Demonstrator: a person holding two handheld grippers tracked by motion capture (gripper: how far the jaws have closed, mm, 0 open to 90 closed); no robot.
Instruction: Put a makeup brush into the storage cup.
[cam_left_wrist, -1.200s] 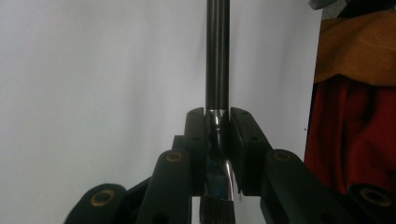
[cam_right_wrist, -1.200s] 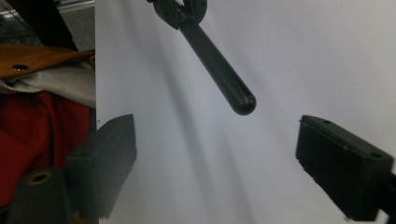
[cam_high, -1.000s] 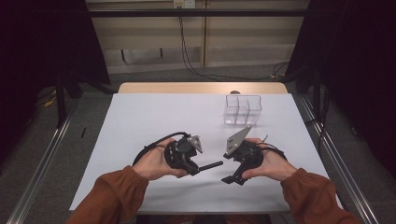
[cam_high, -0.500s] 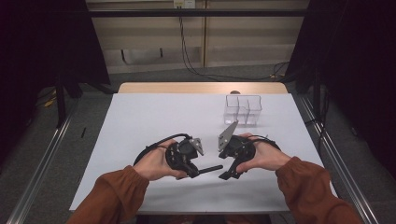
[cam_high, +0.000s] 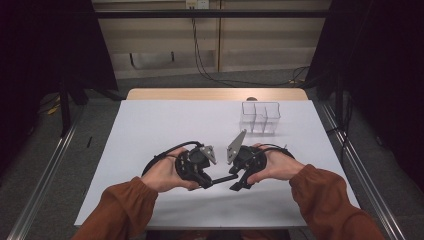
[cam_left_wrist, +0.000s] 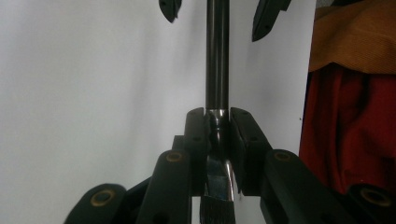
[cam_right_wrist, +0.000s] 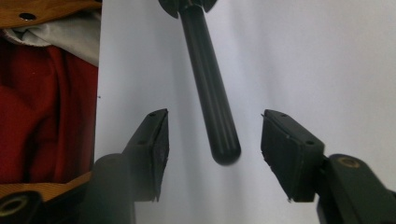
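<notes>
The clear divided box (cam_high: 260, 117) is the sole obstacle on the white table (cam_high: 150, 130); left of it and in front of it, bare surface lies open for passage.

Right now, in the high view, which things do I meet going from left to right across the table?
Left hand → left hand-held gripper shut on the black brush handle → right hand-held gripper, jaws just closing, not yet touching the handle → right hand.
</notes>
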